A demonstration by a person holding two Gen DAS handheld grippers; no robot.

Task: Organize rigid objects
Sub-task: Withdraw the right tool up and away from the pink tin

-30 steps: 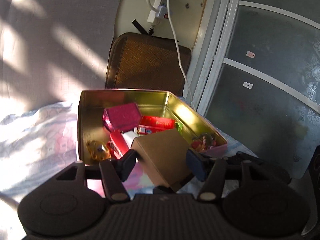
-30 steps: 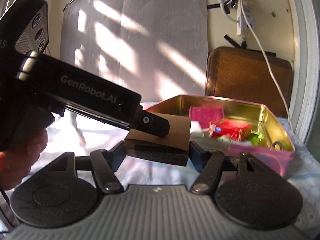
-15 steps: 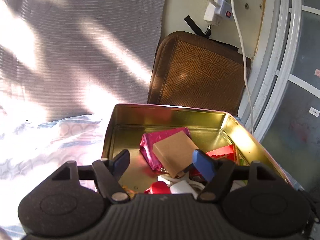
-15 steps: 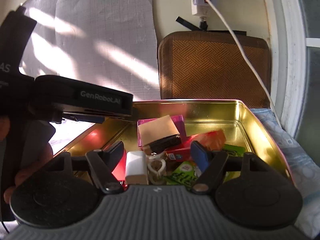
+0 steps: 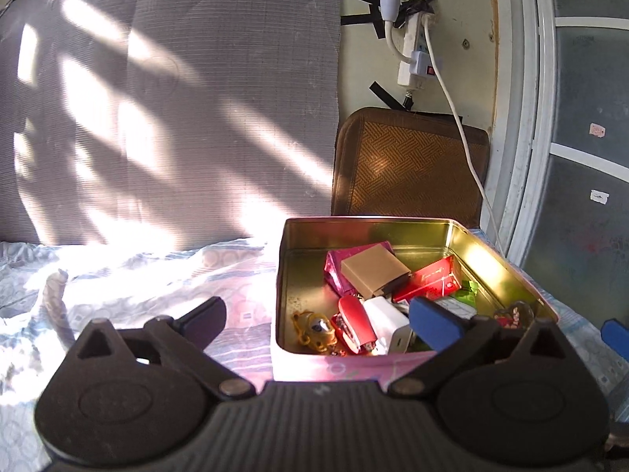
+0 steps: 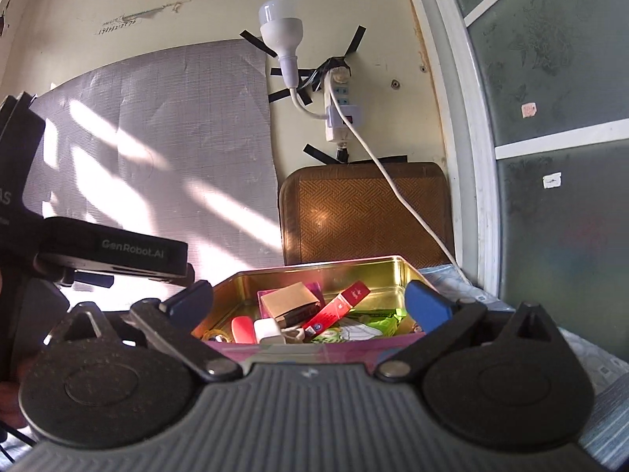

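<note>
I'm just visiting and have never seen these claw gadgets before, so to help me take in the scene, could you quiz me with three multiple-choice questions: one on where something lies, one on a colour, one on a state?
1. Where does the brown cardboard box lie?
A. On the bedsheet beside the tin
B. Inside the gold tin, on top of a pink packet
C. Between the left claw's fingers

2. What colour is the long flat carton next to the cardboard box?
A. Red
B. Blue
C. Black

3. How do the two claws stand?
A. Both clamped on the tin
B. One open, one shut
C. Both spread wide, holding nothing

Answers:
1 B: the box rests in the tin, over the pink packet.
2 A: it is red with a little light print.
3 C: the left claw and right claw are opening, with nothing gripped between their fingers.
</note>
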